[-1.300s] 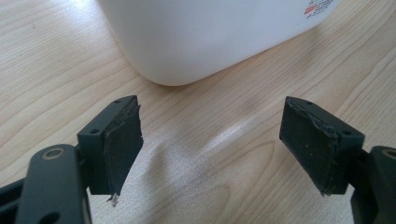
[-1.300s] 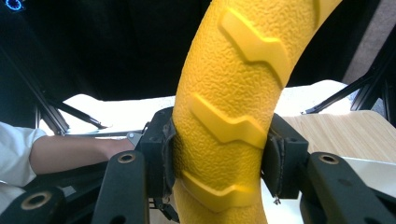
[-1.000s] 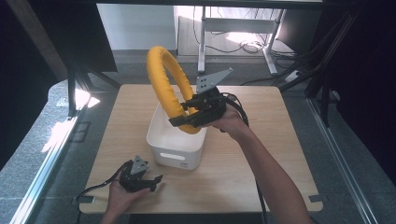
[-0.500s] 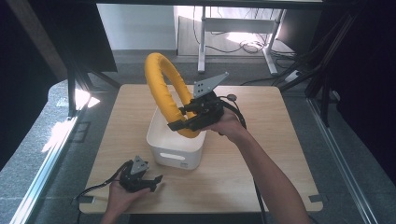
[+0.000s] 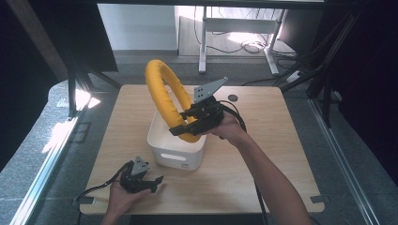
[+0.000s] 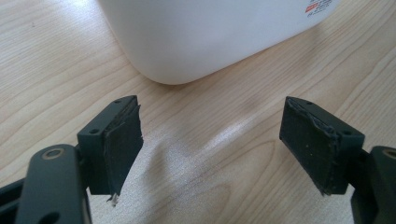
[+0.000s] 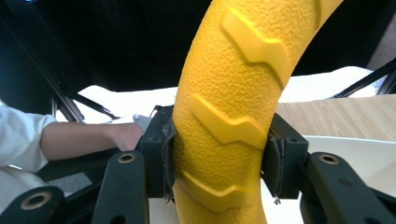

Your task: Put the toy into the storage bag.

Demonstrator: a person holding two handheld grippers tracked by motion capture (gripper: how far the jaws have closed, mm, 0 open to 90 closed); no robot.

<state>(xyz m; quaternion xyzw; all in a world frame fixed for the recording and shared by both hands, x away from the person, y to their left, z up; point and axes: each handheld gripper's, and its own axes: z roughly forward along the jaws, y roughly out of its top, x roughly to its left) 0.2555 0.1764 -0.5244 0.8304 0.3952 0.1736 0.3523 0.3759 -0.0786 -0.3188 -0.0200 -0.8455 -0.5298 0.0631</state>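
The table (image 5: 281, 154) spans the middle of the high view, with a white bin (image 5: 176, 145) standing just left of its centre. Above the bin, from the upper middle of the frame down to the centre, a big yellow ring (image 5: 162, 96) stands upright in the air, its lowest part at the bin's rim or just inside it; I cannot tell whether it touches. The right gripper (image 5: 187, 124) at the centre of the frame is clamped on the ring's lower right arc; in the right gripper view the ring (image 7: 229, 116) runs up the middle of the picture with both pads pressed into its ribbed skin. The left gripper (image 5: 152, 182) rests on the table at the lower left, jaws spread wide with nothing between them; in the left gripper view they point at the bin's near wall (image 6: 205, 37) at the top of the frame.

The step in hand looks like carrying the ring at the bin, either into it or out of it. If it is going in, the next move calls for tilting the ring flat, since upright it stands far taller than the bin.
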